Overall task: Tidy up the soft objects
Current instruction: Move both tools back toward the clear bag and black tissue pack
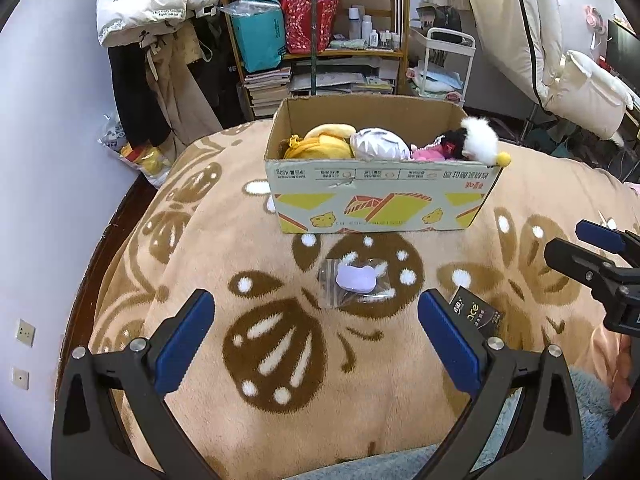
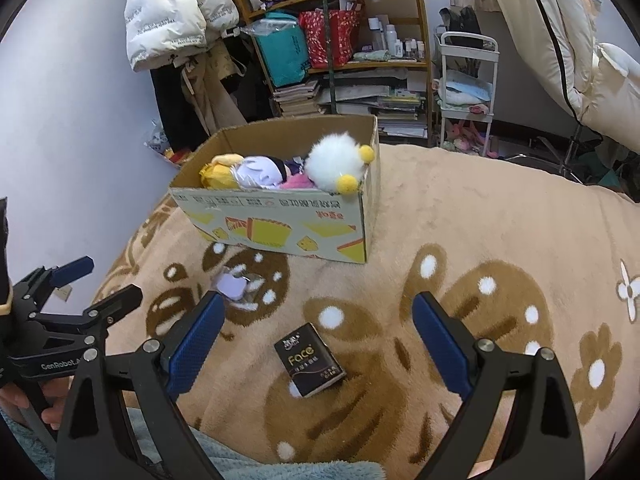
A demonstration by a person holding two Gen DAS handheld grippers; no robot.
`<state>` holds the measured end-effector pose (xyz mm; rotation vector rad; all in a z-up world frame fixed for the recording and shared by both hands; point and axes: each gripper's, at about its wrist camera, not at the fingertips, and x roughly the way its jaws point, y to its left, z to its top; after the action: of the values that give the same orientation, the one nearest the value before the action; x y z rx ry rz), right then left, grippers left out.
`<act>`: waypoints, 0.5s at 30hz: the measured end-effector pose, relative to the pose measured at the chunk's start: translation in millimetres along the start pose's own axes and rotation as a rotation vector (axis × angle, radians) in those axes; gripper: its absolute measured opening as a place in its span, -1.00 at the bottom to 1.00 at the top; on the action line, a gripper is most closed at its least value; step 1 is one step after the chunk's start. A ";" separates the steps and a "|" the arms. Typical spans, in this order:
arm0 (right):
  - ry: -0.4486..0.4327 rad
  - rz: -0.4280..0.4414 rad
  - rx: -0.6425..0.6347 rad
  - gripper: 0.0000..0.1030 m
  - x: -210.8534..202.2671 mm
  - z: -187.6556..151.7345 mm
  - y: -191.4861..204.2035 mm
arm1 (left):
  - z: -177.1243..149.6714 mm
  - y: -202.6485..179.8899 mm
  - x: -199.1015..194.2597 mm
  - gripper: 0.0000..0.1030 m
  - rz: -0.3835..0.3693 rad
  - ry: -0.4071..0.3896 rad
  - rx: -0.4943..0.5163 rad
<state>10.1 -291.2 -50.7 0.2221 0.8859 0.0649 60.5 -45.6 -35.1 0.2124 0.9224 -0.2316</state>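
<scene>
One open printed cardboard box (image 1: 380, 196) stands on the tan fleece blanket with brown butterfly pattern (image 1: 224, 264), toward its far edge. I count four soft toys inside: one yellow plush (image 1: 320, 144), one pale lilac-white plush (image 1: 380, 144), one pink plush (image 1: 428, 154) and one white fluffy plush with two yellow pom-poms (image 2: 334, 162), which leans on the box's right end. Two items lie loose on the blanket in front of the box: one clear plastic bag holding a lilac cat-shaped pad (image 1: 358, 280) and one black tissue pack (image 2: 310, 364). My left gripper (image 1: 316, 340) hovers low over the near part of the blanket, jaws spread wide, empty; the bagged pad lies just ahead, between its fingers' lines. My right gripper (image 2: 318, 340) hangs likewise, jaws apart, with the tissue pack between them, untouched.
</scene>
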 end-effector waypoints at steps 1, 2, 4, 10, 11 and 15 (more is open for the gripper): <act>0.006 -0.005 -0.002 0.92 1.5 -0.5 -0.1 | -0.2 0.0 2.4 0.95 -0.004 0.009 0.000; 0.018 -0.012 -0.004 0.92 4.3 -0.9 -0.5 | -0.5 0.0 5.1 0.95 -0.007 0.017 0.000; 0.037 -0.018 -0.008 0.92 9.9 -1.9 -0.6 | -0.7 -0.3 10.4 0.95 -0.012 0.032 -0.001; 0.097 -0.066 -0.042 0.92 29.7 -6.0 2.7 | 0.9 0.6 30.2 0.95 -0.032 0.071 -0.018; 0.108 -0.085 -0.057 0.92 33.5 -6.8 3.9 | 1.5 -0.2 34.9 0.95 -0.036 0.080 -0.019; 0.142 -0.091 -0.081 0.92 45.5 -7.6 6.4 | 3.6 -3.7 50.2 0.95 -0.040 0.106 -0.010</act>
<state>33.3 -277.0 -88.6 0.1024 1.0315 0.0324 91.4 -55.5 -73.8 0.1984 1.0335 -0.2547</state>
